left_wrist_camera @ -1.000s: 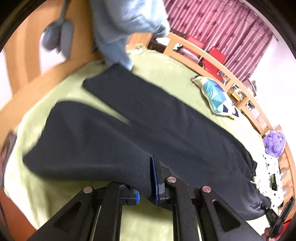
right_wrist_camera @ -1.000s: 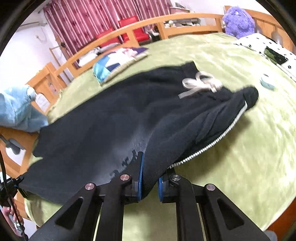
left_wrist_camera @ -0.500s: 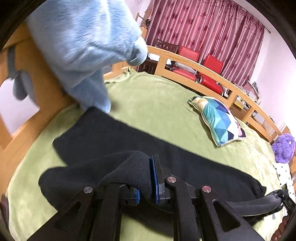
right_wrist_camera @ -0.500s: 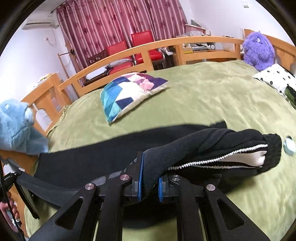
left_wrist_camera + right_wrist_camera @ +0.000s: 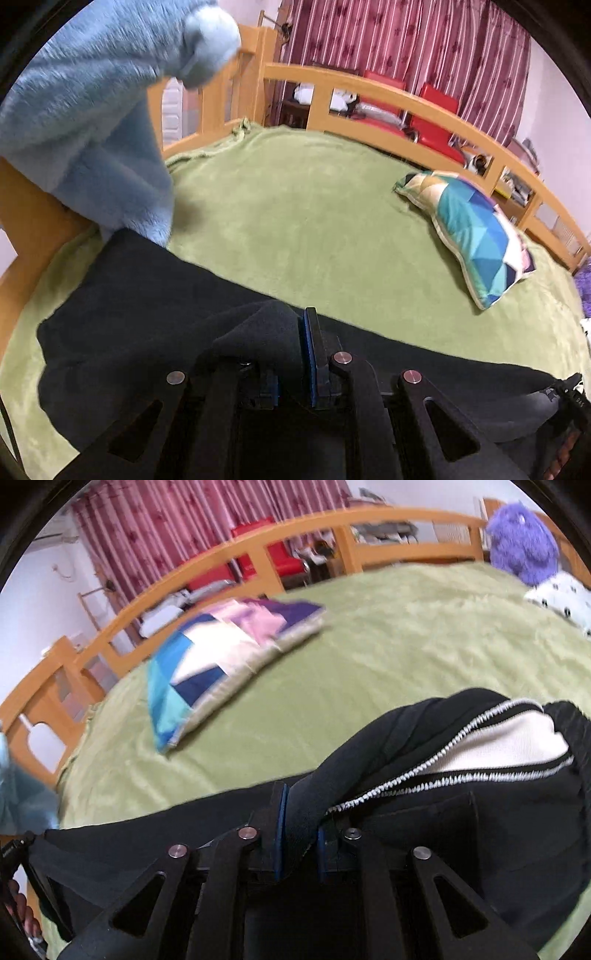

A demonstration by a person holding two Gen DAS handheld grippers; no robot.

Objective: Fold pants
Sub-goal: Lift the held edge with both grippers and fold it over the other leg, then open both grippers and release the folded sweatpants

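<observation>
On the green fleece bedspread lie the black pants, soft and matte like knitted fleece, stretched in a long band across the near part of the bed. No writing or label on them can be read. The left gripper pinches a bunched fold of the leg fabric between its blue-padded fingers; the right gripper likewise clamps a thick fold near the waistband, where a white zigzag-stitched edge and a pale lining show. A second ago the two legs lay spread apart in a flat V; now the near leg has been carried over onto the far one, and both grippers have moved toward the far side. Beyond the pants, a patchwork pillow of blue, teal and white triangles rests on the bedspread. A fluffy light-blue garment hangs at far left over the curved wooden bed rail. A shaggy purple plush toy sits far right.
</observation>
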